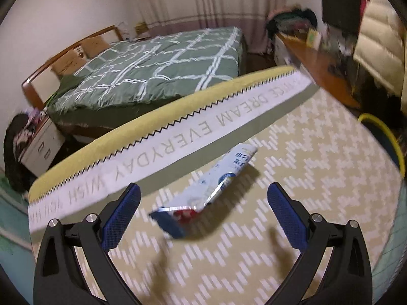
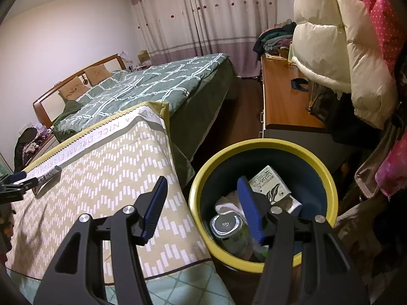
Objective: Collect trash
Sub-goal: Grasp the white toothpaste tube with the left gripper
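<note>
A flattened white and blue carton [image 1: 203, 193] lies on the patterned yellow blanket [image 1: 292, 190]. My left gripper [image 1: 203, 198] is open, its blue pads on either side of the carton's near end, not touching it. The carton also shows far left in the right wrist view [image 2: 47, 176], beside the left gripper's fingers [image 2: 14, 180]. My right gripper [image 2: 201, 200] is open and empty, over the near rim of the yellow-rimmed trash bin [image 2: 254, 145]. The bin holds a printed box [image 2: 269, 184], a clear bottle [image 2: 226, 226] and white wrappers.
The bin stands on the floor right of the blanket's edge [image 2: 175, 178]. A green bed [image 2: 157, 84] lies behind. A wooden desk [image 2: 282, 99] and hanging jackets [image 2: 330, 43] crowd the right side. The bin's yellow rim [image 1: 381, 132] shows in the left wrist view.
</note>
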Demonstrator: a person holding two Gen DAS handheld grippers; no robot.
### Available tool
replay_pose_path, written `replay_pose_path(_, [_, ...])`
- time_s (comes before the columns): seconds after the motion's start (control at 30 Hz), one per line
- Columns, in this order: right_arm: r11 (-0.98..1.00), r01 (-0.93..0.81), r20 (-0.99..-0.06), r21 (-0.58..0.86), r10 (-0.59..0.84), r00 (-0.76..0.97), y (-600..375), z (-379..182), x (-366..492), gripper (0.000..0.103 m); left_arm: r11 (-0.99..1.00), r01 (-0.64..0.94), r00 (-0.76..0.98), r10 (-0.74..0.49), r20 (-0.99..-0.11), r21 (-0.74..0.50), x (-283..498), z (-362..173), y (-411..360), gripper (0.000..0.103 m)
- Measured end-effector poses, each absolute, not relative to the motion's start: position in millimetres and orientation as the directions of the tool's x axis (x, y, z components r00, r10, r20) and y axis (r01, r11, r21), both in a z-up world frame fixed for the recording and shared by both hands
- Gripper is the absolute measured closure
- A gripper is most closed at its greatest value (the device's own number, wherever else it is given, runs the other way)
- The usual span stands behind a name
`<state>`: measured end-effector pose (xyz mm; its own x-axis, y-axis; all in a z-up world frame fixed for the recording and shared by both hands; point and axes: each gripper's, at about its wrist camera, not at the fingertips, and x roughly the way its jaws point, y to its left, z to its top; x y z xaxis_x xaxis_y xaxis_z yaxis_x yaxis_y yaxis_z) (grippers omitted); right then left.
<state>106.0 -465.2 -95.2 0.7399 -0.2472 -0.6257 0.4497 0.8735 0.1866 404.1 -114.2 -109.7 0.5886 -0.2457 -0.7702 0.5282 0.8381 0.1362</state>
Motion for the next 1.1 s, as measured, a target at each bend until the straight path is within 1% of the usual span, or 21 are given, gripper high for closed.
replay_pose_path(0.07, [0.874,0.448,-0.628,0.188,-0.244,0.739,-465.3,-95.5,106.6,0.048,0.825,0.547,0.568,-0.243,-0.786,0.141,413.4,-115.1,-116.1,0.005])
replay_pose_path(0.13, [0.873,0.448,-0.634,0.193,-0.238,0.736,-466.6,-96.8,107.8,0.048,0.815,0.567,0.536,-0.255,-0.805,0.119,422.0,-119.7,-115.4,0.005])
replay_pose_path(0.27, [0.873,0.445,-0.642,0.200,-0.226,0.732,-468.8,-99.6,108.7,0.048,0.797,0.602,0.462,-0.305,-0.833,0.042,439.2,-124.7,-112.2,0.005])
replay_pose_path(0.4, [0.874,0.442,-0.648,0.202,-0.218,0.730,-468.5,-101.1,109.7,0.048,0.779,0.627,0.392,-0.329,-0.859,-0.012,453.4,-128.4,-112.2,0.005])
replay_pose_path(0.43, [0.874,0.442,-0.649,0.203,-0.218,0.729,-468.4,-101.3,109.9,0.048,0.776,0.630,0.384,-0.329,-0.863,-0.016,452.6,-129.8,-113.2,0.006])
replay_pose_path(0.5, [0.875,0.440,-0.651,0.204,-0.214,0.728,-468.9,-101.4,110.7,0.048,0.769,0.639,0.370,-0.320,-0.872,-0.012,452.2,-132.4,-115.2,0.014])
replay_pose_path(0.53, [0.875,0.439,-0.652,0.204,-0.213,0.728,-468.7,-101.5,111.0,0.048,0.768,0.641,0.373,-0.301,-0.878,0.009,449.5,-134.3,-117.0,0.020])
replay_pose_path(0.6, [0.875,0.438,-0.652,0.206,-0.211,0.728,-469.3,-101.4,111.3,0.048,0.767,0.641,0.375,-0.280,-0.884,0.030,447.4,-136.0,-118.7,0.023])
replay_pose_path(0.63, [0.875,0.437,-0.652,0.206,-0.210,0.729,-469.1,-101.3,111.3,0.048,0.767,0.641,0.376,-0.273,-0.885,0.036,446.5,-137.1,-120.1,0.027])
replay_pose_path(0.67, [0.876,0.436,-0.651,0.207,-0.210,0.730,-469.0,-101.3,111.2,0.048,0.765,0.642,0.376,-0.273,-0.885,0.037,444.4,-137.5,-121.1,0.033])
replay_pose_path(0.8, [0.878,0.431,-0.646,0.211,-0.206,0.735,-468.3,-101.0,109.6,0.048,0.771,0.637,0.378,-0.286,-0.881,0.023,439.6,-136.3,-124.0,0.045])
replay_pose_path(0.87, [0.880,0.426,-0.643,0.212,-0.202,0.738,-466.9,-100.5,109.3,0.048,0.777,0.630,0.384,-0.289,-0.877,0.020,437.8,-135.1,-123.8,0.052])
replay_pose_path(0.9, [0.881,0.423,-0.642,0.212,-0.201,0.740,-466.1,-100.2,108.9,0.048,0.781,0.625,0.385,-0.290,-0.876,0.016,437.6,-134.1,-122.7,0.054])
replay_pose_path(0.97, [0.882,0.420,-0.640,0.212,-0.199,0.742,-466.3,-99.7,108.7,0.048,0.789,0.614,0.386,-0.298,-0.873,0.002,436.3,-133.0,-121.4,0.063])
replay_pose_path(1.0, [0.883,0.418,-0.639,0.213,-0.198,0.743,-466.5,-99.5,108.7,0.048,0.793,0.609,0.391,-0.298,-0.871,0.002,434.8,-132.3,-121.1,0.065])
replay_pose_path(1.07, [0.883,0.415,-0.638,0.218,-0.193,0.745,-466.6,-99.8,108.2,0.048,0.799,0.601,0.399,-0.295,-0.868,0.005,431.6,-132.1,-121.4,0.072])
replay_pose_path(1.1, [0.883,0.415,-0.638,0.220,-0.192,0.745,-467.1,-99.9,108.2,0.048,0.800,0.600,0.402,-0.295,-0.867,0.006,429.3,-131.9,-122.0,0.073])
